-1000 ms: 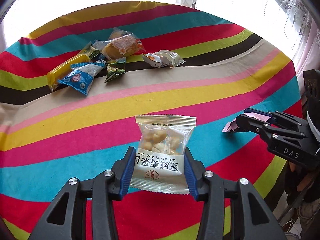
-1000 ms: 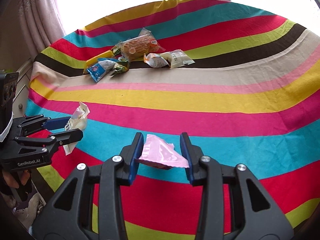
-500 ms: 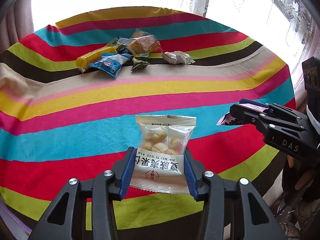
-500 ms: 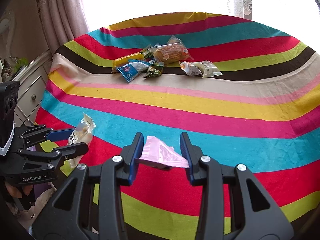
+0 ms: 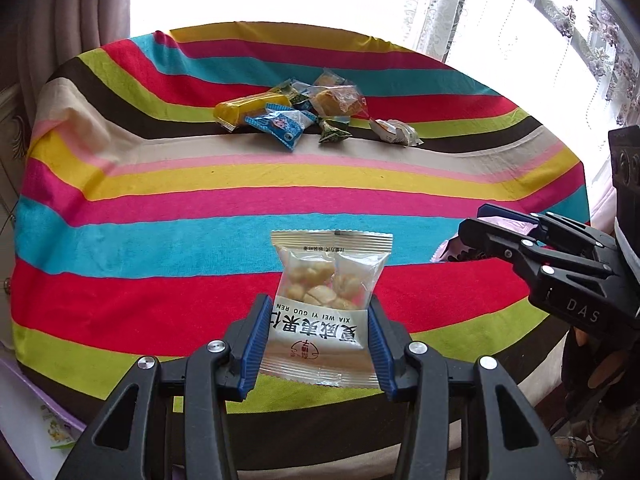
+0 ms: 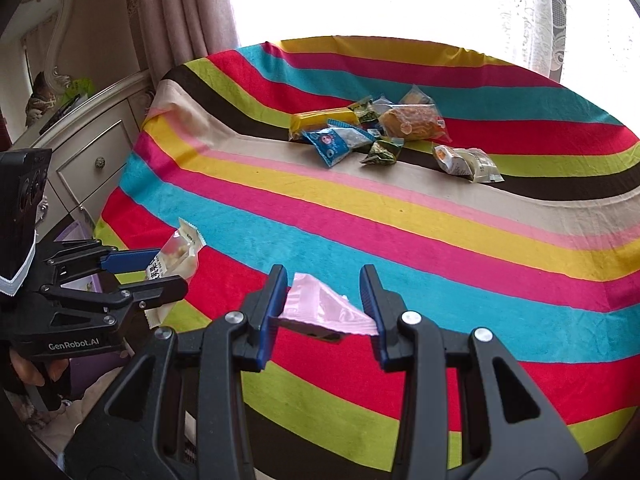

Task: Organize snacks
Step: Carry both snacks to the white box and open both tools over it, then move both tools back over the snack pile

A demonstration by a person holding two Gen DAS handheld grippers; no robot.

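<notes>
1. Striped cloth (image 5: 200,240) covers the bench; loose snacks (image 5: 304,116) sit at its far side.
2. Left hand-held gripper (image 5: 318,344) clamps the nut packet (image 5: 324,312) above the near edge.
3. Right hand-held gripper (image 6: 324,312) pinches the pink packet (image 6: 320,308) alongside.

A clear-and-white nut packet (image 5: 324,316) with Chinese lettering hangs upright, clamped by its lower sides above the striped tablecloth's (image 5: 160,248) near edge. A pink packet (image 6: 324,310) is clamped flat alongside. Toward the far edge lie a yellow bar (image 5: 250,108), blue packet (image 5: 282,124), green pouch (image 5: 334,134), orange pastry (image 5: 338,100) and white wrapper (image 5: 394,132), clustered.
</notes>
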